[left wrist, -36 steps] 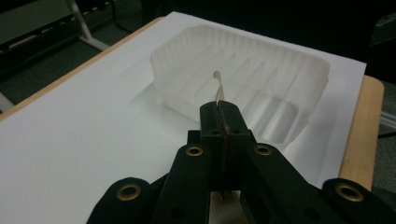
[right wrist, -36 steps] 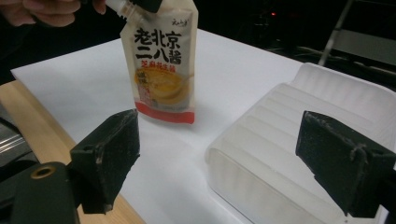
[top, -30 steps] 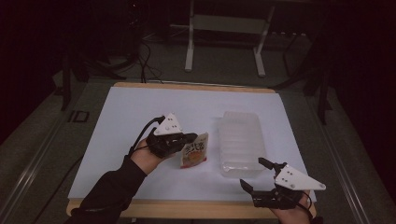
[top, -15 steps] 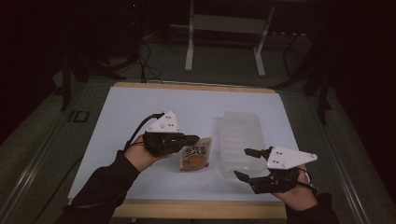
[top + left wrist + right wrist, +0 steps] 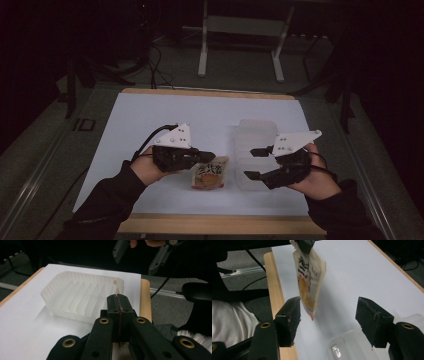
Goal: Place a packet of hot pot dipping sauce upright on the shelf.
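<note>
A small snack pouch (image 5: 208, 176) with orange and white print hangs from my left gripper (image 5: 210, 156), which is shut on its top edge (image 5: 117, 291). In the right gripper view the pouch (image 5: 309, 277) dangles above the white table, tilted, just beyond my open jaws. My right gripper (image 5: 254, 163) is open, its jaws over the near left corner of a clear ribbed plastic tray (image 5: 254, 140). In the left gripper view the tray (image 5: 80, 298) lies just past my shut jaws.
The white tabletop (image 5: 150, 125) has a wooden front edge (image 5: 215, 224). A metal stand (image 5: 240, 30) is on the dark floor beyond the table. A cable (image 5: 150, 139) trails from the left gripper.
My right gripper has risen from the table's front right corner and moved left to the tray's near end. The left gripper has lifted the pouch slightly and shifted toward the tray.
</note>
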`<state>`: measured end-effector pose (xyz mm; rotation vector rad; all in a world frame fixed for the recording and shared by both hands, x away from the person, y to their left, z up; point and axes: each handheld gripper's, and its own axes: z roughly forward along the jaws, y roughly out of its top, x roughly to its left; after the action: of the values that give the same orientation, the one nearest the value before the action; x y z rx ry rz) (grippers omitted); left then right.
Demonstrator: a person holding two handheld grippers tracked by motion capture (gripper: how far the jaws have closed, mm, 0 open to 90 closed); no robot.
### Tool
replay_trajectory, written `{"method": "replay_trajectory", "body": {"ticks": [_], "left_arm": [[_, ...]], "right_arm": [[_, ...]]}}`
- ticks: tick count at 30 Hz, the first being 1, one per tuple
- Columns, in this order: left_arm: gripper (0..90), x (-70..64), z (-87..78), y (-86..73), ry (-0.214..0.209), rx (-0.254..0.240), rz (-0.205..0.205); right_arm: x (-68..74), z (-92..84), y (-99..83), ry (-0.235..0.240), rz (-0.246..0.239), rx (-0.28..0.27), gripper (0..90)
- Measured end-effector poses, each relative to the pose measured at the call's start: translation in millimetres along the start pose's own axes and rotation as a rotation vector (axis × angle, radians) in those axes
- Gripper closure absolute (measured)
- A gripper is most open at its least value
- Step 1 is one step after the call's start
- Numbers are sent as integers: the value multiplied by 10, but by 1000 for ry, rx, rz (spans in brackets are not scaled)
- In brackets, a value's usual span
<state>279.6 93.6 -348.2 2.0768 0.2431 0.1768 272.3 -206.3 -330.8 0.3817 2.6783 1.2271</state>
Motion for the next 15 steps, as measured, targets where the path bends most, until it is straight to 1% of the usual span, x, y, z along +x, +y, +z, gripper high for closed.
{"method": "replay_trajectory", "body": {"ticks": [1, 2, 3, 7, 8, 9, 10, 11, 12, 14, 15], "left_arm": [[900, -4, 7, -2, 8, -1, 3], [900, 0, 14, -5, -5, -7, -2], [900, -6, 21, -6, -7, -6, 2], [900, -3, 47, -2, -19, -7, 1], [900, -4, 54, -1, -20, -8, 2], [900, -2, 61, -1, -23, -9, -2], [900, -1, 66, 0, -29, -5, 1], [900, -4, 73, -1, -25, -6, 3], [900, 2, 81, -2, -33, -7, -2], [900, -4, 93, -2, -28, -10, -1], [900, -1, 97, -1, -41, -10, -5]], "right_arm": [[-12, 29, 24, 15, 1, 12, 365], [-21, 59, 45, 25, -2, 19, 365], [-34, 94, 67, 45, 3, 32, 365], [-82, 240, 147, 92, -4, 80, 368], [-93, 272, 166, 98, -3, 83, 400], [-106, 302, 185, 115, -6, 92, 407], [-112, 333, 203, 122, -9, 95, 415], [-121, 358, 223, 131, -12, 102, 426], [-125, 386, 241, 139, -14, 109, 428], [-133, 432, 279, 149, -24, 125, 461], [-134, 451, 296, 157, -29, 133, 466]]}}
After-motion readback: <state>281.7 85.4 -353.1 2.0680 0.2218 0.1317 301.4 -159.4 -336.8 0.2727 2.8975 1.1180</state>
